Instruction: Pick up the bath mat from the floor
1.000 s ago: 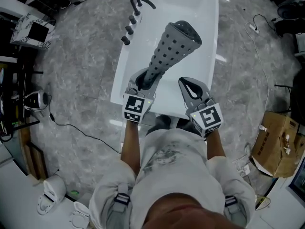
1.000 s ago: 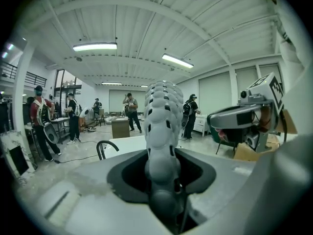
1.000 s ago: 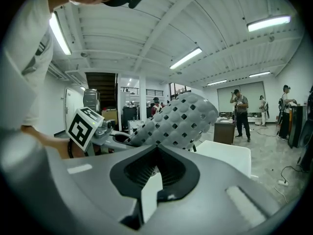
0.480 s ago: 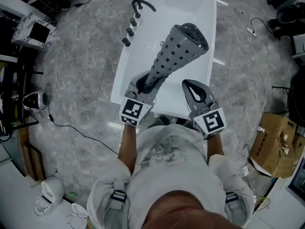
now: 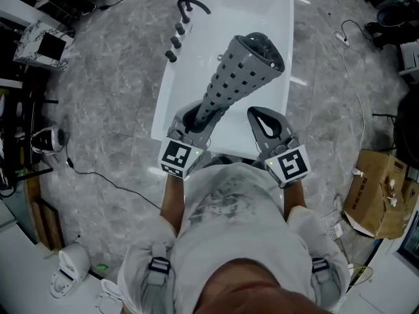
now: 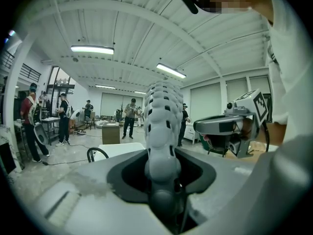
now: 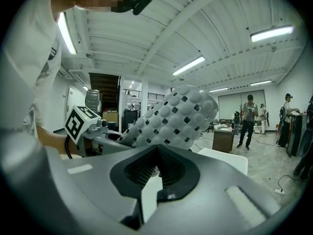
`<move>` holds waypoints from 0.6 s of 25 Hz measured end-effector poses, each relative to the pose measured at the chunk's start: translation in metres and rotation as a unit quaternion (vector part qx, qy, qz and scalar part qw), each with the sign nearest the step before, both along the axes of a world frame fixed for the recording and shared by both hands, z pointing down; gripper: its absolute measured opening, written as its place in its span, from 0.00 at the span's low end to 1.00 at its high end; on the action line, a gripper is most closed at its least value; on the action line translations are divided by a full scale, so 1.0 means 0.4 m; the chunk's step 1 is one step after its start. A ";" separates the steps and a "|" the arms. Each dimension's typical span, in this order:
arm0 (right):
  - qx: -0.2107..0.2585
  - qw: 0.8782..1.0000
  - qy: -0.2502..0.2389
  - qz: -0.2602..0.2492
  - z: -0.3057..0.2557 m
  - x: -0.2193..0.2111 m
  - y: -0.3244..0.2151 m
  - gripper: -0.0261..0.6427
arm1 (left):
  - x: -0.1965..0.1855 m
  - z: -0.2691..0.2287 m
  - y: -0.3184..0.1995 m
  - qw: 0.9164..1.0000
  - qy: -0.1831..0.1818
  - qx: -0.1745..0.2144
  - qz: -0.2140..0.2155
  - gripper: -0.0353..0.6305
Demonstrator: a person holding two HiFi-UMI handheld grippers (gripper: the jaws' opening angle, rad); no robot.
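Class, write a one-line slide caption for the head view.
Left gripper holds the rolled, perforated bath mat above a white bathtub; right gripper empty alongside.

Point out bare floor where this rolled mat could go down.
Free: the marble floor between the bathtub and the left-edge clutter, and the strip between the bathtub and the cardboard box. Crowded: both outer edges.

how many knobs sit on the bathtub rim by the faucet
3. They stand in a row on the bathtub's left rim, nearer the person than the faucet: upper knob, middle knob, lower knob. None seem hidden.
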State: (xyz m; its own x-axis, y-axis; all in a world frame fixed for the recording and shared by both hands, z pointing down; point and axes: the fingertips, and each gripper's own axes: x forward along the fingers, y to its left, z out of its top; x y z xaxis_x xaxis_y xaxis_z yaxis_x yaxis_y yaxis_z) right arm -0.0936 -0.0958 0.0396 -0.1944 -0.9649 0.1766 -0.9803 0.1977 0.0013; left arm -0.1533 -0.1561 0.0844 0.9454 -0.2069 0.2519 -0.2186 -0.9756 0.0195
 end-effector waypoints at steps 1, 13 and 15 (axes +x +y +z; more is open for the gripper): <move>0.004 1.000 0.002 0.000 -0.001 0.002 -0.002 0.04 | -0.001 -0.001 -0.001 1.000 0.000 0.000 0.000 0.28; -0.009 1.000 0.003 -0.018 0.005 -0.008 -0.032 0.04 | 0.002 -0.009 -0.022 1.000 0.004 0.005 -0.013 0.28; -0.010 1.000 0.004 -0.017 0.009 -0.003 -0.033 0.04 | 0.004 -0.009 -0.022 1.000 0.004 0.005 -0.014 0.28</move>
State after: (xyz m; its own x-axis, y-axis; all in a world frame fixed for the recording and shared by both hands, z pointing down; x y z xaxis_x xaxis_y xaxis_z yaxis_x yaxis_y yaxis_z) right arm -0.0950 -0.1091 0.0431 -0.2264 -0.9540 0.1966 -0.9727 0.2319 0.0051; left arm -0.1517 -0.1648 0.0807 0.9411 -0.2351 0.2430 -0.2454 -0.9694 0.0122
